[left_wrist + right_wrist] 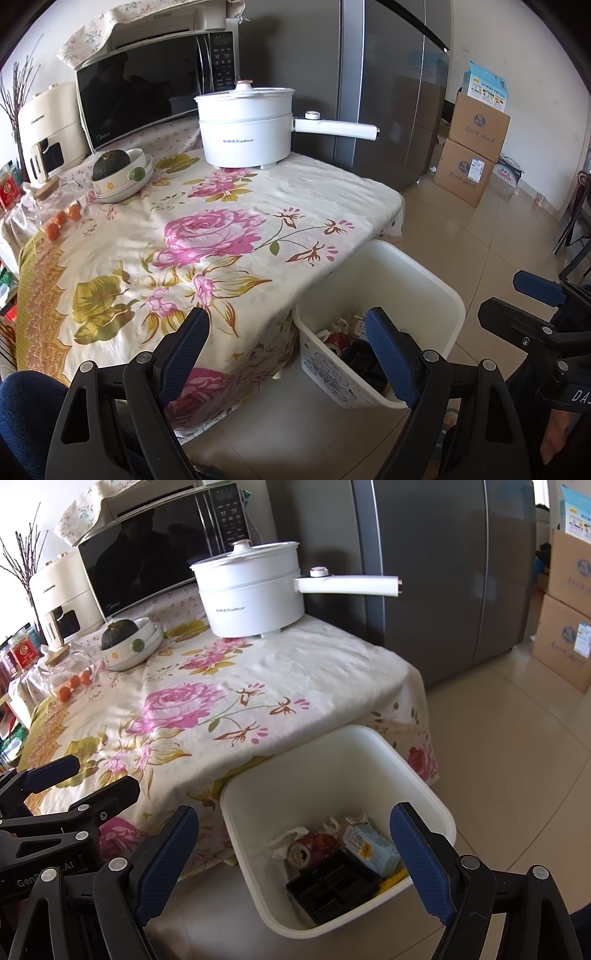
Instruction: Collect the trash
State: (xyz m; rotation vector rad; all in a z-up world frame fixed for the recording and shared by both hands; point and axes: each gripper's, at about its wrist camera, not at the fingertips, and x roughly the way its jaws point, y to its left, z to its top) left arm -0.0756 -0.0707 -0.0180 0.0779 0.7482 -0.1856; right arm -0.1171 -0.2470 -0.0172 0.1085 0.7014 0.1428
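Trash (332,864) lies in the bottom of a white bin (436,812) on the floor, in the lower middle of the right wrist view: a black divided tray (328,886), a red can (314,849) on its side, a pale blue carton (373,845) and crumpled white tissue (284,843), all packed close together. The right gripper (291,834) hangs above the bin with its jaws spread wide and nothing between the blue pads; the trash shows in the gap between them, lower down and apart from them. The left gripper (286,334) also has its jaws wide and bare. In its view the bin (436,288) sits at the lower right, with the right-hand jaw in front of the near rim and the left-hand jaw in front of the cloth's edge; each gripper shows at the edge of the other's view.

Just beyond the bin stands the surface, draped in a cream cloth (221,236) printed with pink roses, its hem hanging beside the bin. At the far end, toward the upper middle of the frame, rests a white electric pot (245,129) with a long handle. To its left a bowl (125,177) holds a dark green squash (110,164), and small orange fruits (62,221) lie near the left edge. Behind are a microwave (147,88) and a cream appliance (48,125). A grey refrigerator (384,88) fills the upper right, with stacked cardboard boxes (469,147) on the tiled floor (461,229) beside it.
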